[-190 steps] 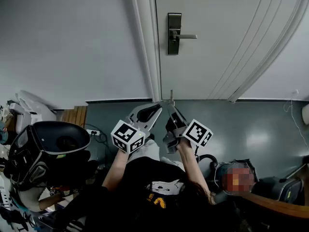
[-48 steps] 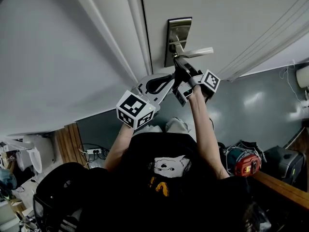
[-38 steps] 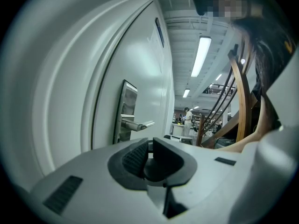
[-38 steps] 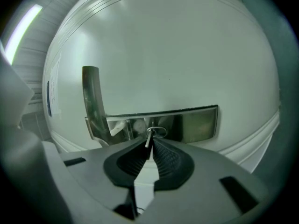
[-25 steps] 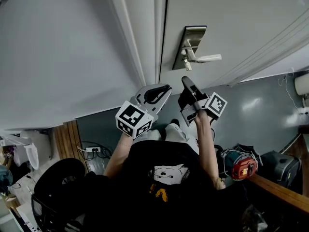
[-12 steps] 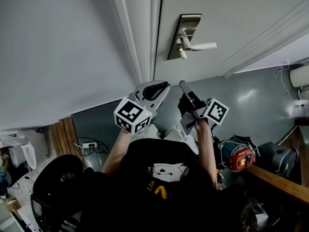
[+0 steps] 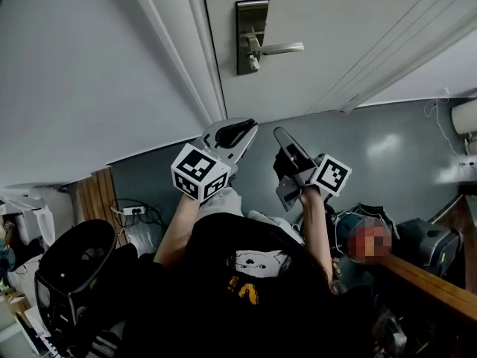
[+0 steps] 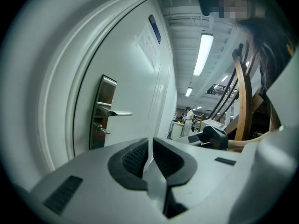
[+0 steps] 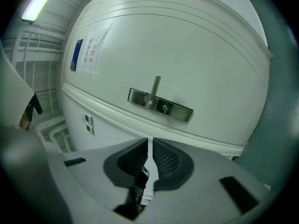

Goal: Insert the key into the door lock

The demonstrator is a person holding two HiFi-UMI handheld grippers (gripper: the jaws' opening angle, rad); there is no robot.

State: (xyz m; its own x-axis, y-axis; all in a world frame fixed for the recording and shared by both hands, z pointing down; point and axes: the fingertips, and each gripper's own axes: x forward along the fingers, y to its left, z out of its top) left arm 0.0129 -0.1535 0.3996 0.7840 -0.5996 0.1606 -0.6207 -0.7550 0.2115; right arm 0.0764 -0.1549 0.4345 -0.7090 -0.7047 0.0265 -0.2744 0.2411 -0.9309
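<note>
A steel lock plate (image 7: 251, 21) with a lever handle (image 7: 280, 48) is on the white door. A small key (image 7: 254, 60) sticks out of the plate below the lever, free of both grippers. It also shows as a stub on the plate, the key (image 8: 103, 130) beside the lever in the left gripper view and the key (image 9: 164, 109) in the right gripper view. My right gripper (image 7: 278, 133) hangs below the lock, well back from it, jaws shut and empty (image 9: 149, 143). My left gripper (image 7: 248, 126) is beside it, also shut on nothing (image 8: 150, 143).
The white door frame (image 7: 195, 58) and a wall lie left of the door. A notice (image 9: 88, 51) is stuck on the door. A black chair (image 7: 71, 259) and a power strip (image 7: 134, 210) are at lower left. A wooden edge (image 7: 428, 273) is at lower right.
The right gripper, which carried the key to the lock, has let it go and drawn back downward. The key stays in the lock. The left gripper stayed shut alongside.
</note>
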